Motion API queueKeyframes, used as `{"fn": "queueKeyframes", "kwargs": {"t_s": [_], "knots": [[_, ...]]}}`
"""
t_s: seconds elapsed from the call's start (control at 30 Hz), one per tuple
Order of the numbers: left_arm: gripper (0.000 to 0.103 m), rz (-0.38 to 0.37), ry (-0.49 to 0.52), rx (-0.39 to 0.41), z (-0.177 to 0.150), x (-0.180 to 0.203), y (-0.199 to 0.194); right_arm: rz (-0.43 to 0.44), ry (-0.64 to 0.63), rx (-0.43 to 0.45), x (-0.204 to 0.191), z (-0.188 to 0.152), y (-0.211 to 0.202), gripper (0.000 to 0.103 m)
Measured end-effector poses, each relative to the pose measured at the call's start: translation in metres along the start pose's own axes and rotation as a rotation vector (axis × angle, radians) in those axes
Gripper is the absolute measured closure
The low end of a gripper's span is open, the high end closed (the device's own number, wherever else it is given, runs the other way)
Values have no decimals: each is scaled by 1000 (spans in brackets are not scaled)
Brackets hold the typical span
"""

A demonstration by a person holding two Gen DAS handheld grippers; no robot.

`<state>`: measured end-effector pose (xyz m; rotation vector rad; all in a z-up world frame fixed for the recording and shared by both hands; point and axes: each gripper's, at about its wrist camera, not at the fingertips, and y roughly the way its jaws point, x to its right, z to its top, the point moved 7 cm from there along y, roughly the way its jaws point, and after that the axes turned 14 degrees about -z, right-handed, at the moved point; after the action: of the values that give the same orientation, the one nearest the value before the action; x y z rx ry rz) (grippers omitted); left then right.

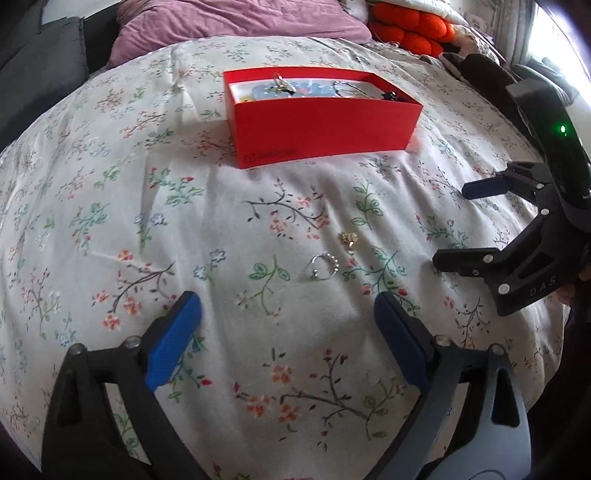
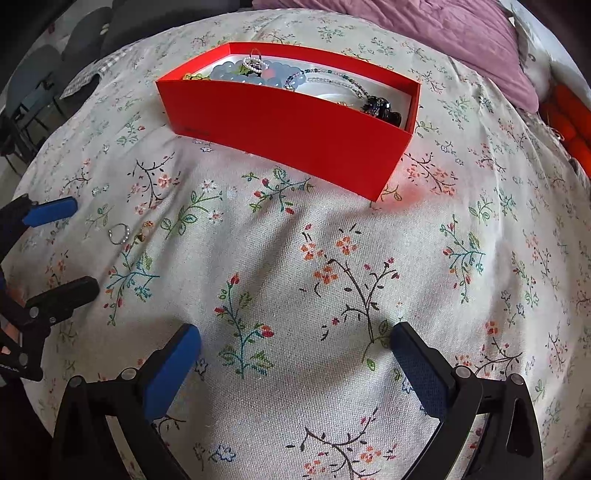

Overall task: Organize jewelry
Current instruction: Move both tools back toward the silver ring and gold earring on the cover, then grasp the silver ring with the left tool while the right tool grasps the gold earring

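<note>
A red box (image 1: 325, 129) stands on the floral bedspread, holding bead bracelets, a beaded necklace and a dark pendant (image 2: 380, 105). A silver ring (image 1: 324, 266) and a small gold piece (image 1: 349, 238) lie loose on the cloth just ahead of my left gripper (image 1: 288, 317), which is open and empty. They also show at the left in the right wrist view: the ring (image 2: 119, 233) and the gold piece (image 2: 146, 230). My right gripper (image 2: 295, 347) is open and empty over bare cloth, in front of the box (image 2: 295, 136).
The floral bedspread (image 1: 147, 229) covers the bed. A purple pillow (image 1: 236, 26) and an orange knobbly cushion (image 1: 410, 26) lie behind the box. Dark chairs (image 2: 33, 85) stand at the far left. The right gripper shows at the right edge of the left wrist view (image 1: 454, 225).
</note>
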<state>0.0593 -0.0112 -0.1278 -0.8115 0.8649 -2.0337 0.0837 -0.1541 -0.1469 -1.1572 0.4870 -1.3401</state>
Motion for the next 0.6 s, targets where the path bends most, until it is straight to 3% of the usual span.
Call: {"fn": "queueKeyframes", "kwargs": {"t_s": [0.23,0.3,0.6], "knots": [[36,-50,108,-13,9,12,13,11,1,46,-2,0,-19,0],[46,-67,131,-13,10,14,13,21,3,66,-2,3,-24,1],[71,-106,185,-21,12,22,16,30,1,90,-12,14,-32,5]]}}
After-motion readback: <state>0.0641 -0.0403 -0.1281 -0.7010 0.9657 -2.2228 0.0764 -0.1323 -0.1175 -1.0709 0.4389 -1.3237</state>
